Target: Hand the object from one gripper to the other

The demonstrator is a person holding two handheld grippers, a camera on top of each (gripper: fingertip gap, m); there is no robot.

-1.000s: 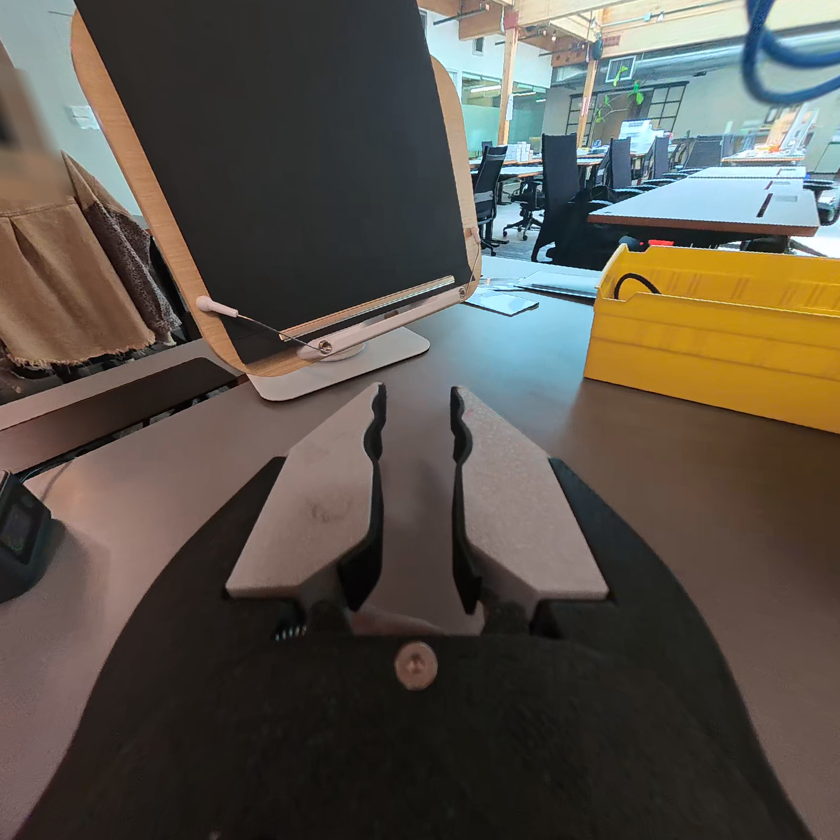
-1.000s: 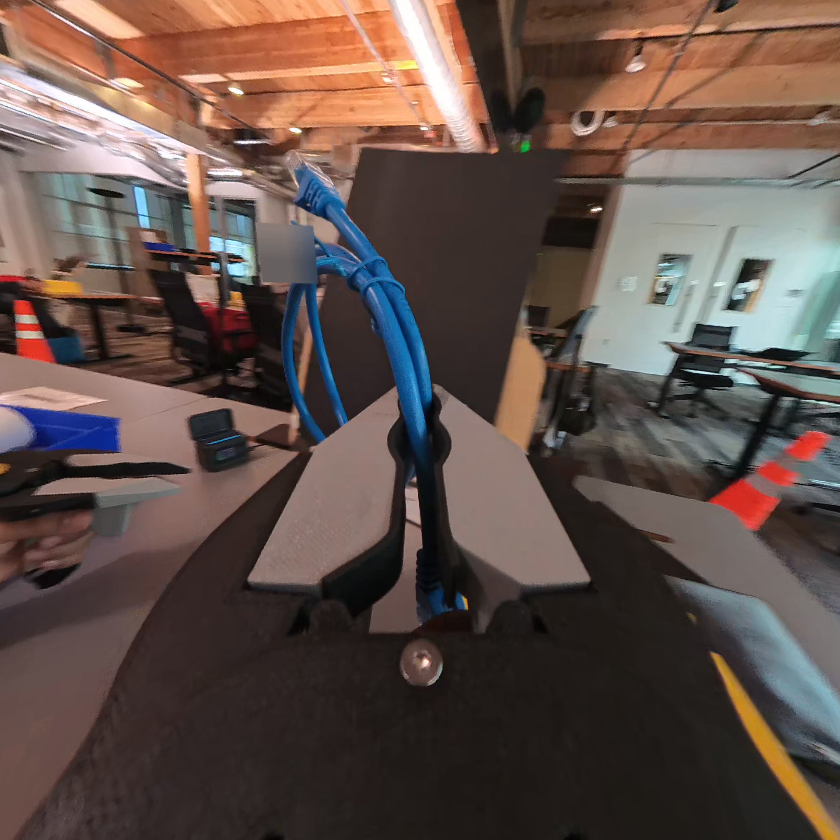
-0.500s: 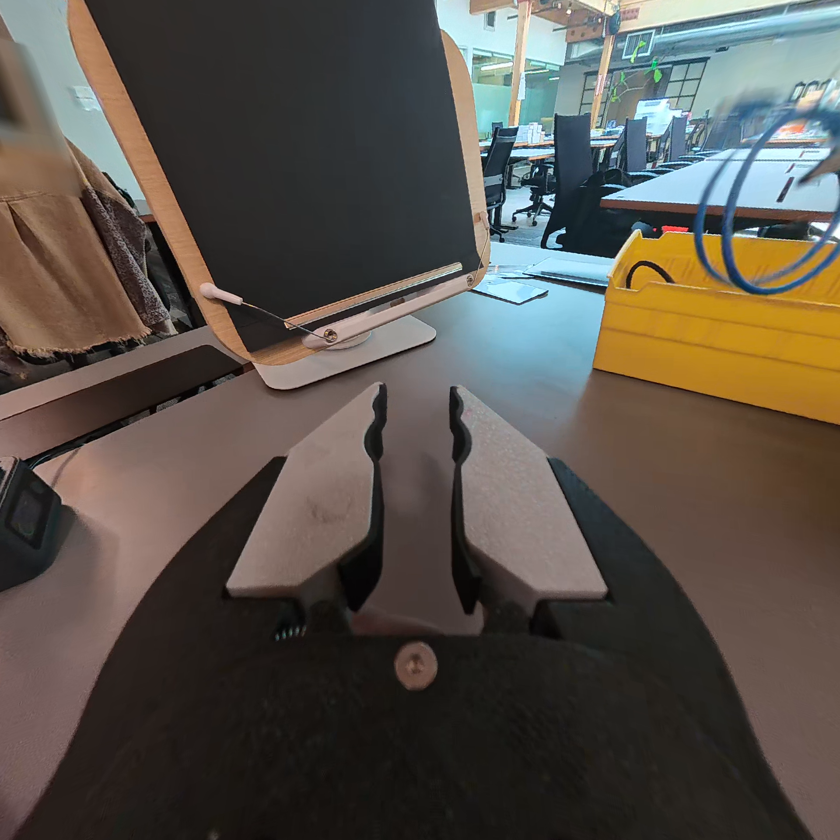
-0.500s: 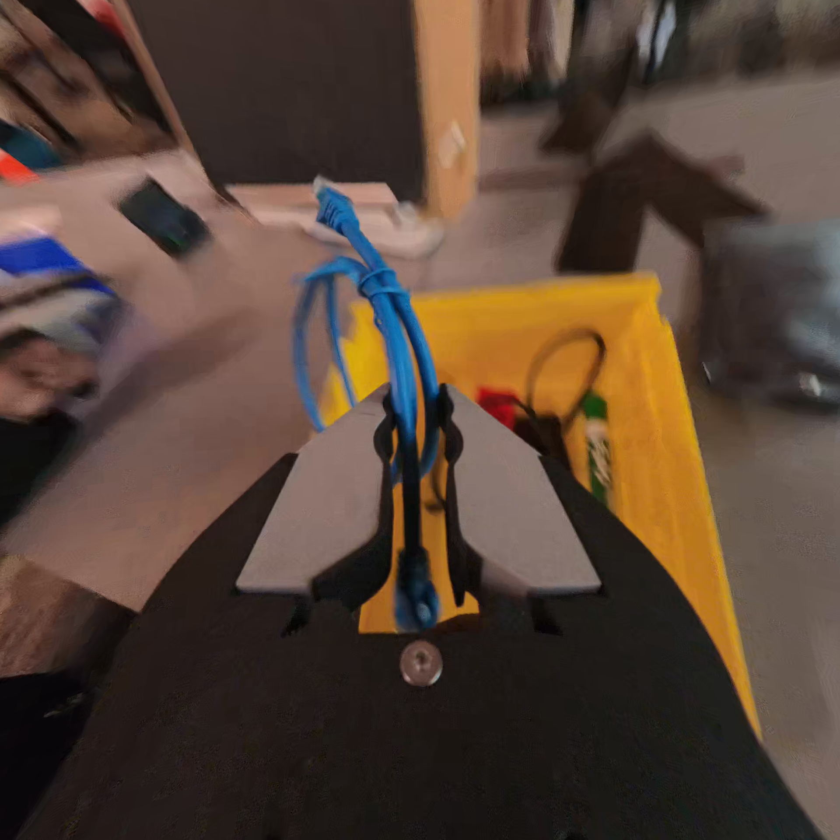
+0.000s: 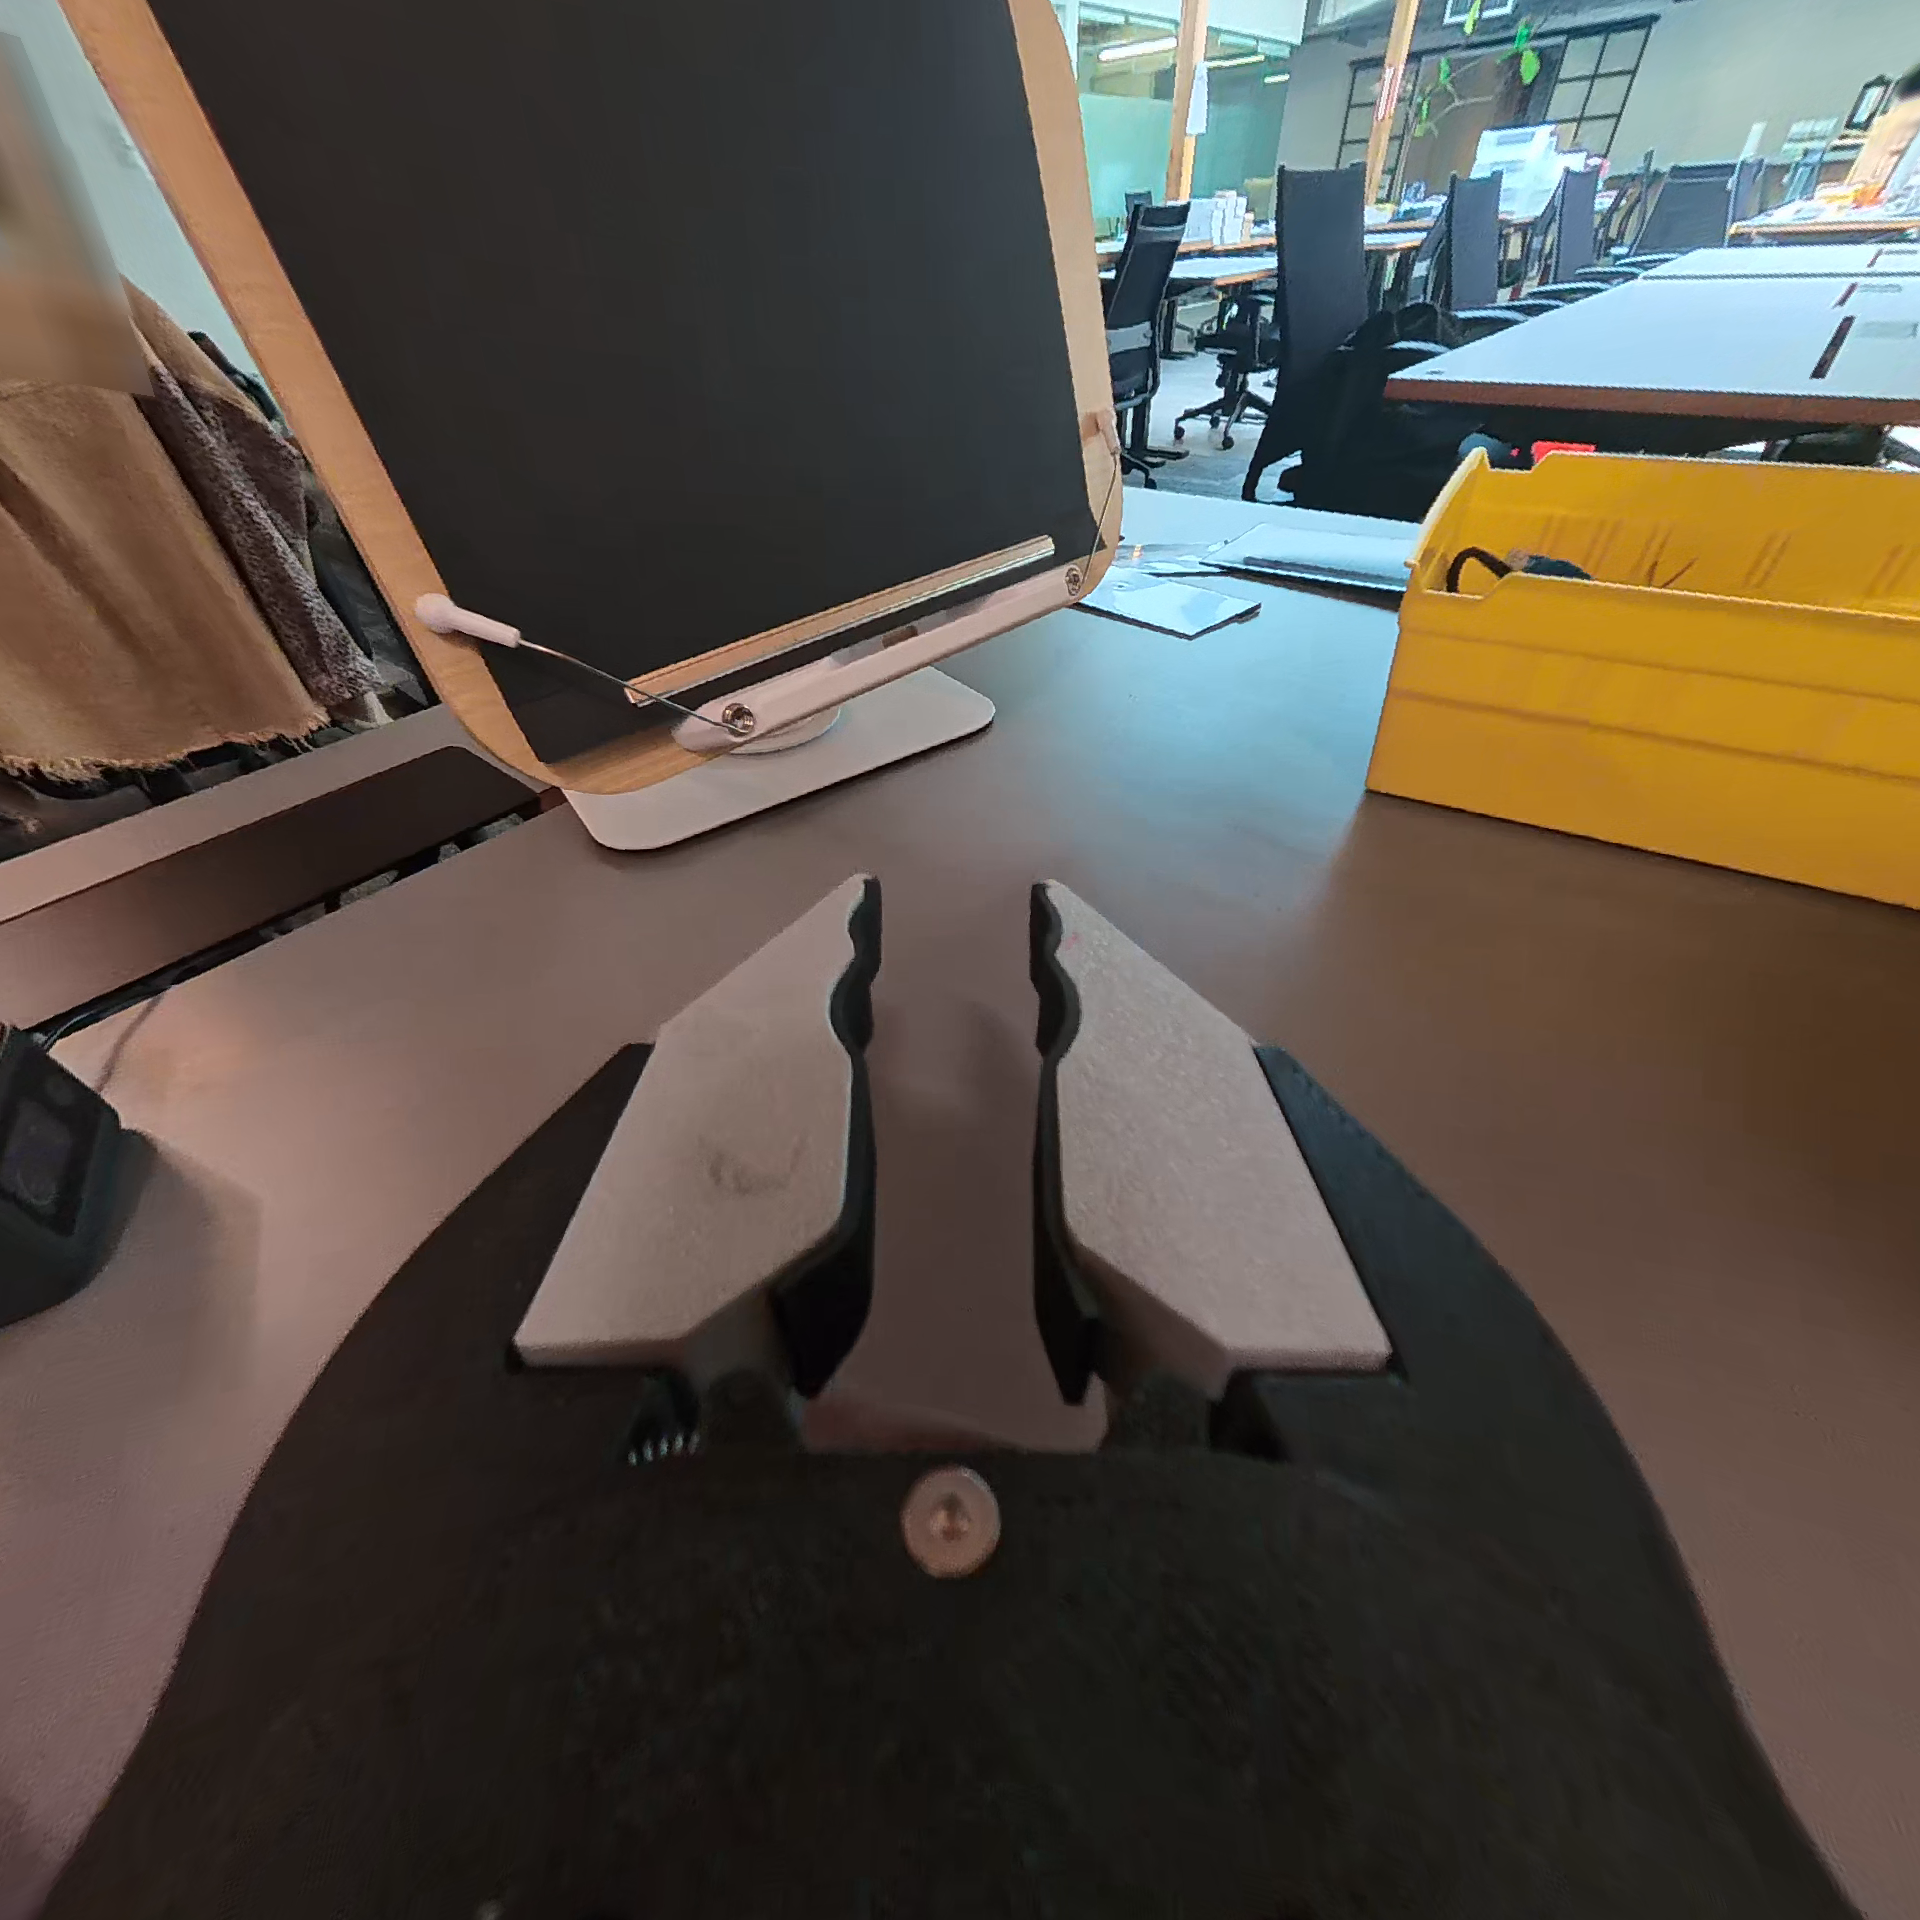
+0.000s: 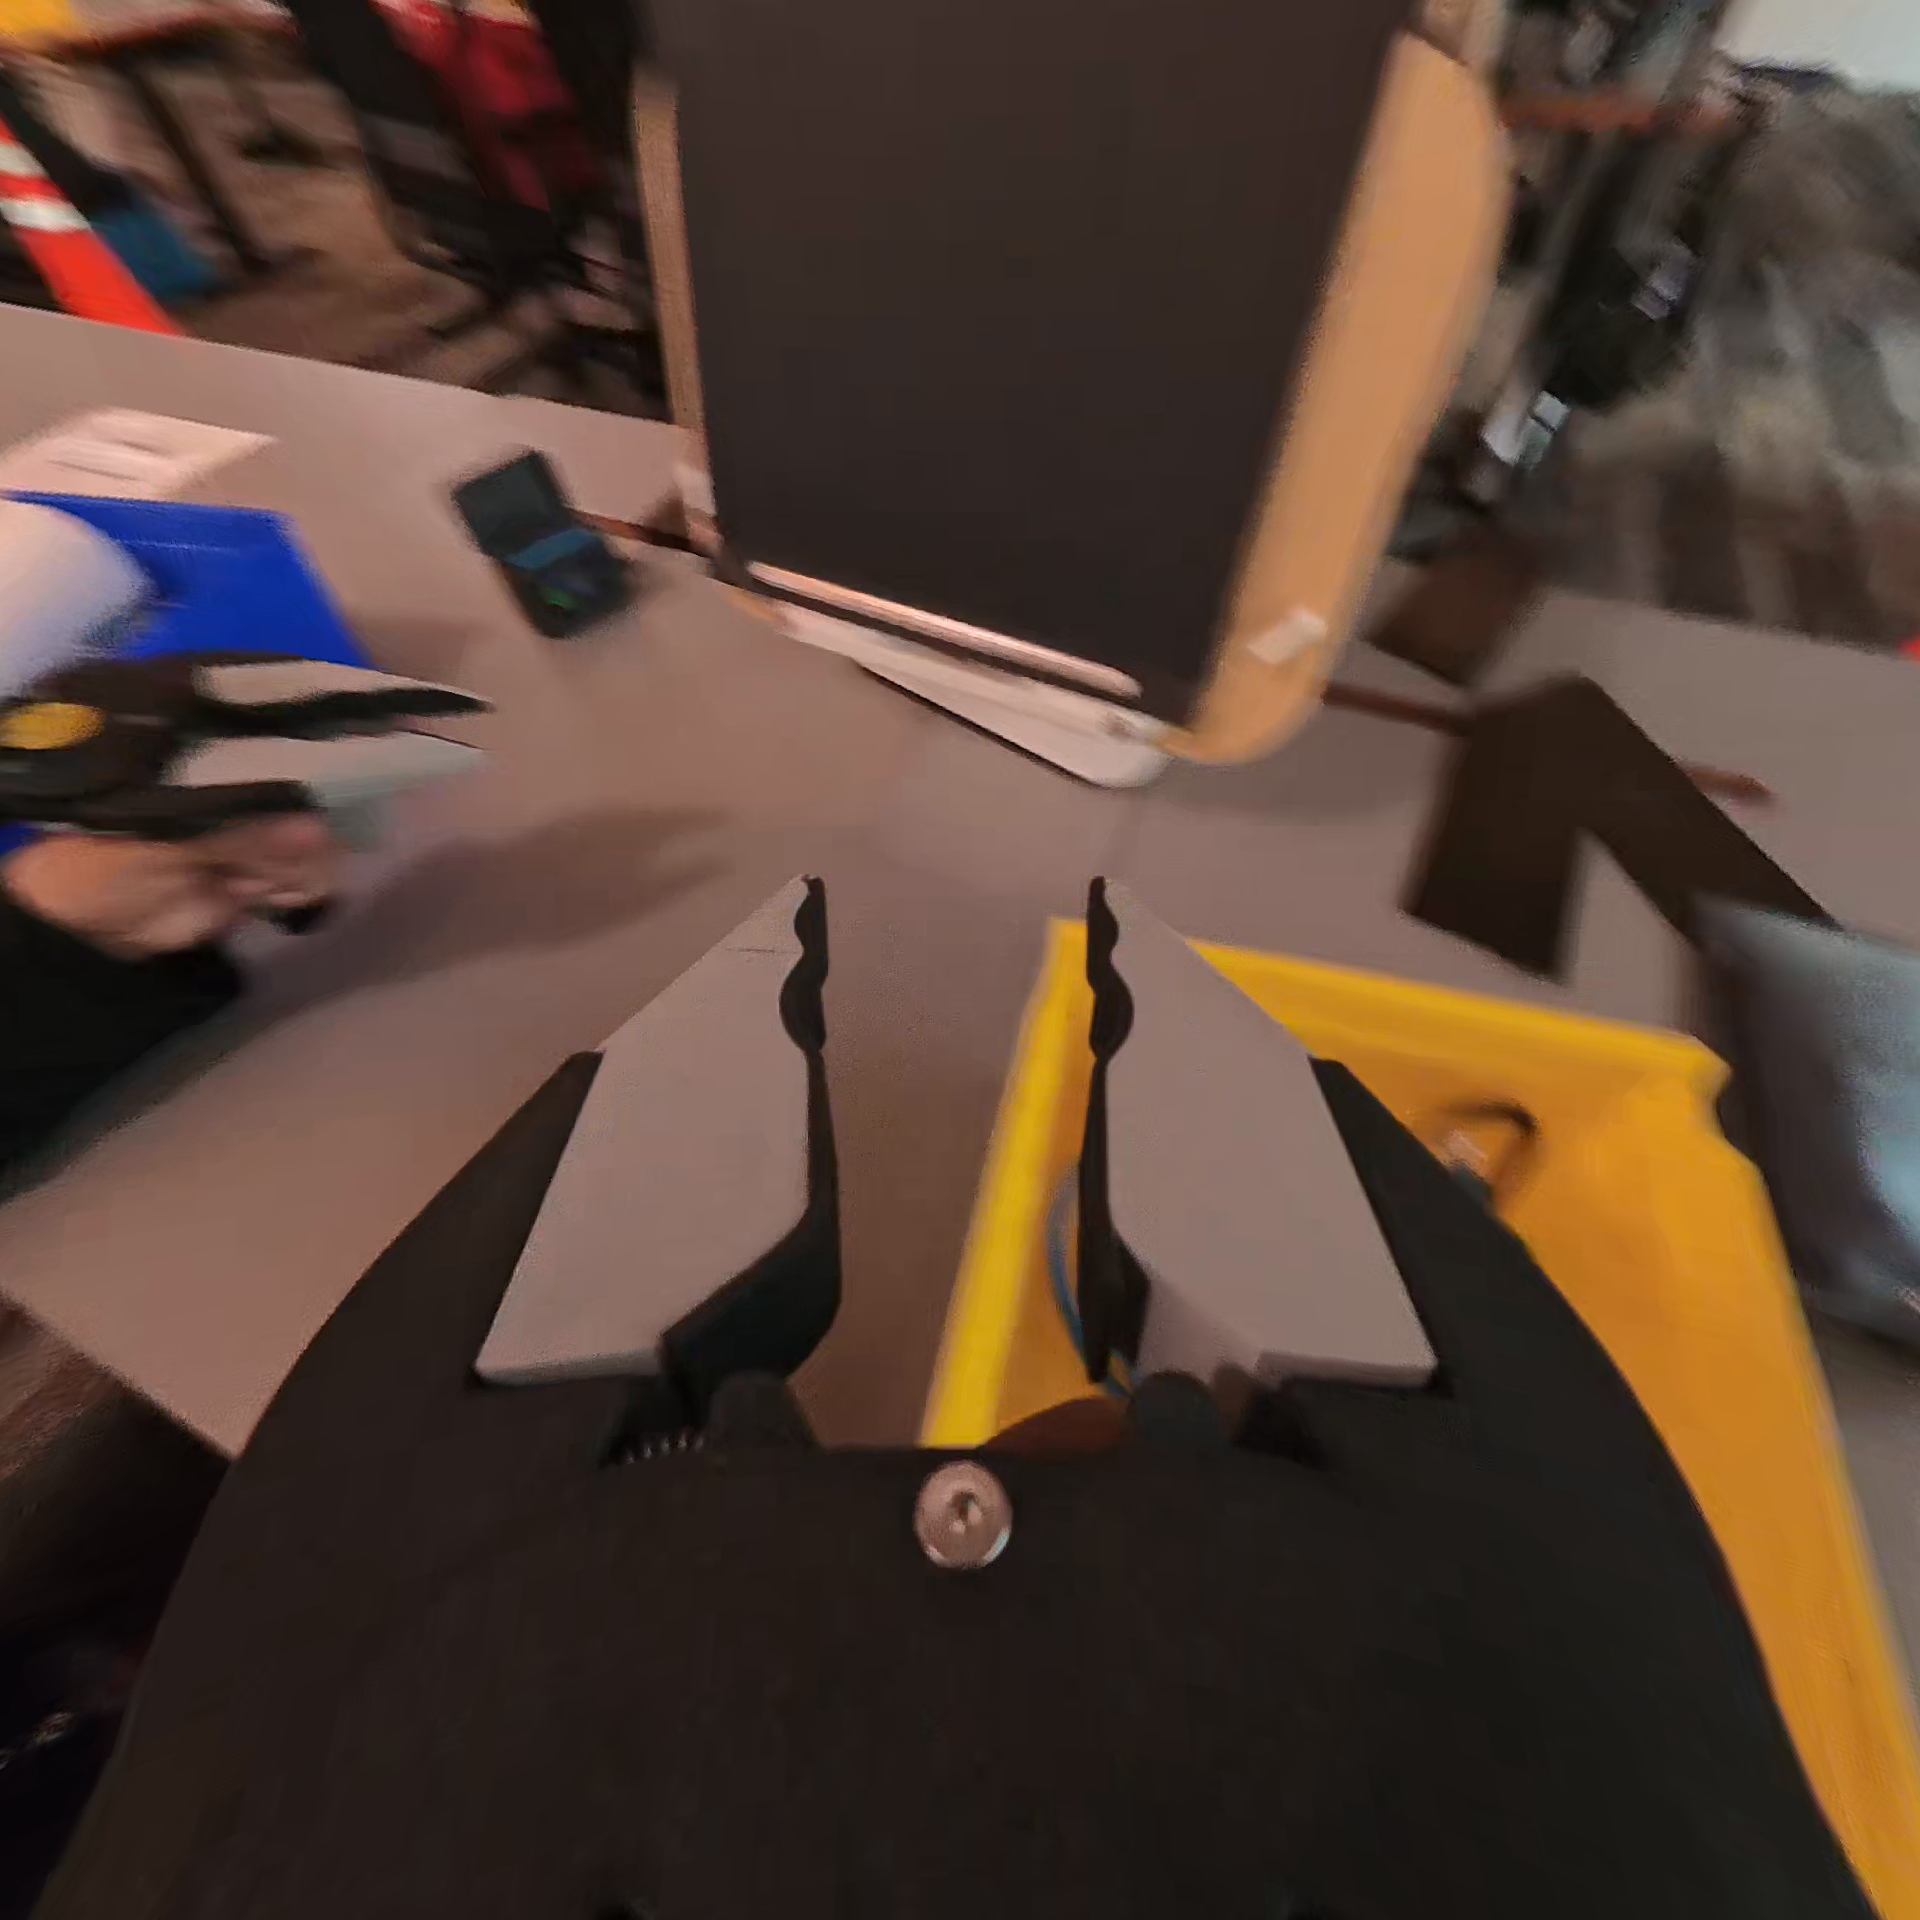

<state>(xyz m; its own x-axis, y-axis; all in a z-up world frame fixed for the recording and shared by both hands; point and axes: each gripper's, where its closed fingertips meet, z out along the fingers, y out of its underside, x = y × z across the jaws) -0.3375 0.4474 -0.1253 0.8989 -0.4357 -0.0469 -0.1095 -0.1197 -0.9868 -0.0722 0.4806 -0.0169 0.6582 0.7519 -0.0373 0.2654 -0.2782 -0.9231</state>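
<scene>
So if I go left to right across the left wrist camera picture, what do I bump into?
Small black device → hanging tan coat → black board on a stand → office chairs → yellow bin.

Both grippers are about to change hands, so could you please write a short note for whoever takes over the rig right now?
Left gripper: open, empty, low over the brown table.
Right gripper: open, empty, over the near-left corner of the yellow bin.
Blue cable: only a sliver shows, inside the bin behind the right finger.
Done: cable appears dropped in the bin.
Left: no gripper-to-gripper handover is evident; to do it, regrasp the cable and pass it across.
</scene>
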